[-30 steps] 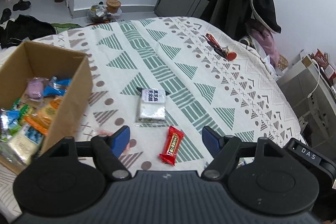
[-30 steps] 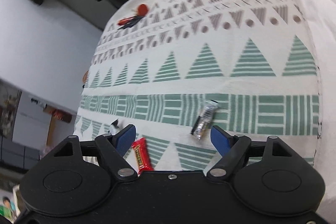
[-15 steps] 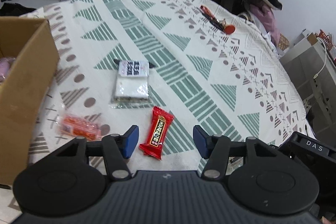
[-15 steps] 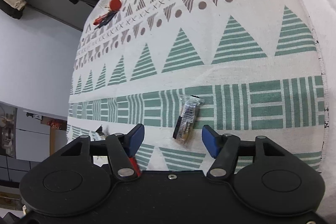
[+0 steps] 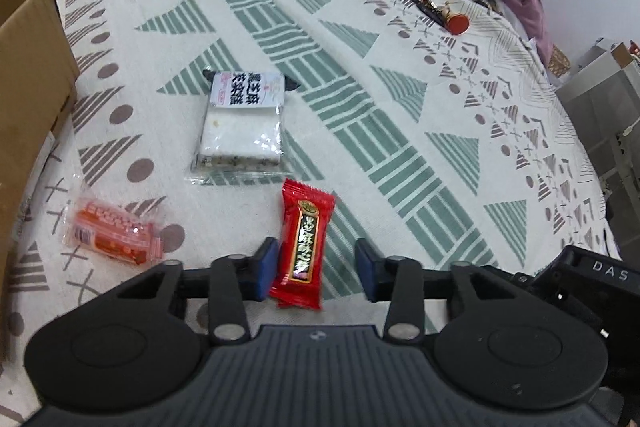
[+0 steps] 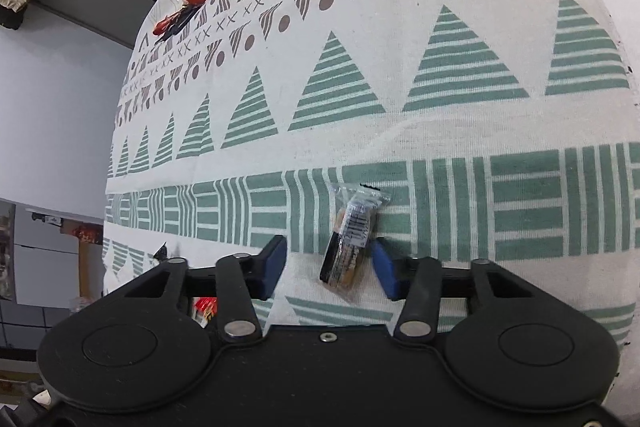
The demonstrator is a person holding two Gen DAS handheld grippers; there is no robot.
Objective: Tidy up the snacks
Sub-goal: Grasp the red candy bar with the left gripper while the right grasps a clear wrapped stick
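Your left gripper (image 5: 316,269) is spread, jaws straddling the red candy bar (image 5: 303,243) lying on the patterned tablecloth (image 5: 400,131), left pad just beside the wrapper; white sesame-cake pack (image 5: 244,119) lies beyond it, pink wafer packet (image 5: 114,233) to the left; cardboard box (image 5: 28,99) at far left, its inside hidden; your right gripper (image 6: 328,267) is spread around the clear-wrapped dark snack (image 6: 350,235), right pad just beside it; red keychain (image 6: 182,9) well apart.

Four snack packets (image 5: 303,242) (image 5: 242,121) (image 5: 114,231) (image 6: 351,235); one cardboard box (image 5: 28,99); one keyring (image 5: 436,7).
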